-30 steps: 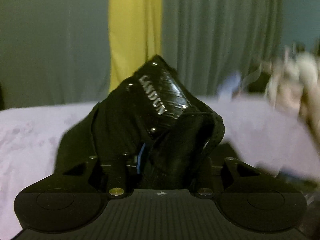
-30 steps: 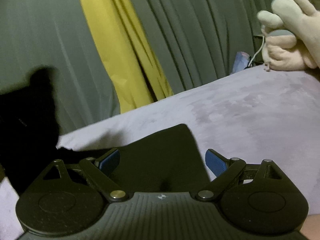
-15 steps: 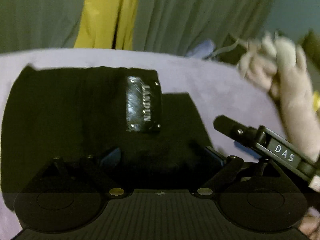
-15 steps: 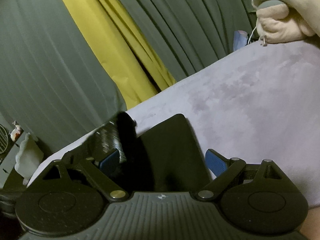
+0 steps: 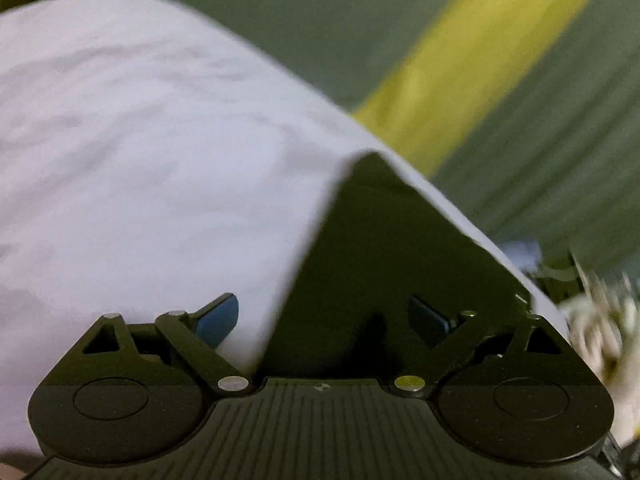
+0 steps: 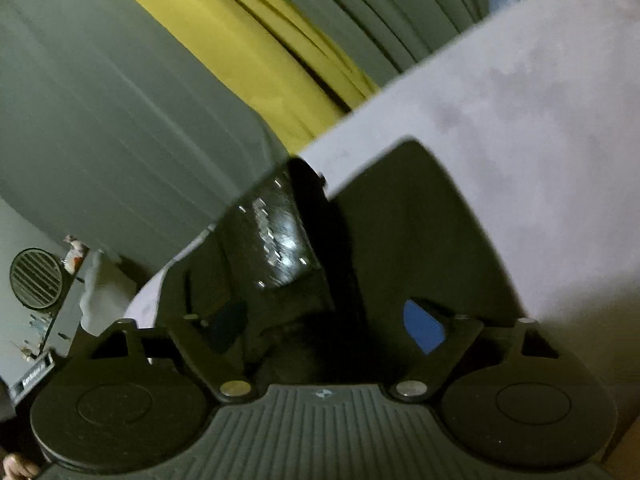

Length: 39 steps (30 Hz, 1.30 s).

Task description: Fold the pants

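Note:
The black pants point(image 6: 404, 232) lie folded on the lilac bed cover point(image 6: 540, 128), their glossy waist patch point(image 6: 280, 240) facing up at the left. My right gripper point(image 6: 326, 322) is open just above them, blue pads point(image 6: 424, 326) spread apart and empty. In the left wrist view a corner of the black pants point(image 5: 384, 248) points away from me on the lilac cover point(image 5: 140, 140). My left gripper point(image 5: 328, 320) is open over that corner and holds nothing. The view is blurred.
Grey curtains point(image 6: 120, 100) with a yellow strip point(image 6: 248, 40) hang behind the bed. A cream plush toy point(image 5: 600, 328) lies at the right edge of the left wrist view. A cabinet with a round vent point(image 6: 36, 278) stands at far left.
My left gripper has let go of the pants, laid them flat and opened, then swung left. The waist patch now lies on top of the pile under my right gripper.

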Tool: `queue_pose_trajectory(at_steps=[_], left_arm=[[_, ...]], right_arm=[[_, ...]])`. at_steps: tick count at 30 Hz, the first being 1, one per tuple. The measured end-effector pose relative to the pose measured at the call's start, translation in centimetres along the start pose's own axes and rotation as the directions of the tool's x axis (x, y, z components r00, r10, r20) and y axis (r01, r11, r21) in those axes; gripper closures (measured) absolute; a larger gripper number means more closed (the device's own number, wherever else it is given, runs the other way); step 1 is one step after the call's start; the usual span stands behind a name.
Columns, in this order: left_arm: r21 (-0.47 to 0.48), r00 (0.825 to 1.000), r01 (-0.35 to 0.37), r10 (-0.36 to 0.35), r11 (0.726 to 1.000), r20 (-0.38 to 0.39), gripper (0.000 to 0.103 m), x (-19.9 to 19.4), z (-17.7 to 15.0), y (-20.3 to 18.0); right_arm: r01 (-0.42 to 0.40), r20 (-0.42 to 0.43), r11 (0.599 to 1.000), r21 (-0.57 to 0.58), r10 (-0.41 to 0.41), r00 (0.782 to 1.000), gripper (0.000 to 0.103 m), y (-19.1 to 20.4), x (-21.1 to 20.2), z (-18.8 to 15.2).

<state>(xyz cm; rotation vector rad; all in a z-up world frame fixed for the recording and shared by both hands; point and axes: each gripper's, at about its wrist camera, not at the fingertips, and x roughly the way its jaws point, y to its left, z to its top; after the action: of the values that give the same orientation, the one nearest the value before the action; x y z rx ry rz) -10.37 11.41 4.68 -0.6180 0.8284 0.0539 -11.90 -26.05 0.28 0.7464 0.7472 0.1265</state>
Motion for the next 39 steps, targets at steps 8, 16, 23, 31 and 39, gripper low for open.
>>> queue_pose_trajectory(at_steps=[8, 16, 23, 31, 39], left_arm=[[-0.180, 0.998, 0.042, -0.050, 0.983, -0.041, 0.007, 1.5, 0.9, 3.2], [-0.070, 0.999, -0.004, 0.000, 0.998, -0.047, 0.007, 1.9, 0.1, 2.4], [-0.056, 0.999, -0.015, 0.013, 0.998, -0.043, 0.006, 2.3, -0.1, 2.2], [-0.050, 0.999, -0.031, 0.030, 0.998, -0.029, 0.005, 2.4, -0.1, 2.3], [-0.023, 0.999, -0.050, 0.049, 0.998, -0.021, 0.005, 2.4, -0.4, 1.8]], right_arm=[[-0.085, -0.068, 0.973, 0.215, 0.102, 0.992, 0.019, -0.9, 1.3, -0.8], [-0.079, -0.036, 0.945, 0.316, 0.096, 0.995, 0.044, -0.3, 3.7, -1.2], [-0.130, 0.008, 0.895, 0.427, 0.140, 0.990, 0.057, -1.7, 4.2, -1.1], [-0.136, 0.013, 0.916, 0.377, 0.142, 0.990, 0.058, 0.2, 5.4, 0.1], [-0.255, 0.087, 0.896, 0.364, 0.240, 0.967, 0.073, -0.1, 3.6, 0.4]])
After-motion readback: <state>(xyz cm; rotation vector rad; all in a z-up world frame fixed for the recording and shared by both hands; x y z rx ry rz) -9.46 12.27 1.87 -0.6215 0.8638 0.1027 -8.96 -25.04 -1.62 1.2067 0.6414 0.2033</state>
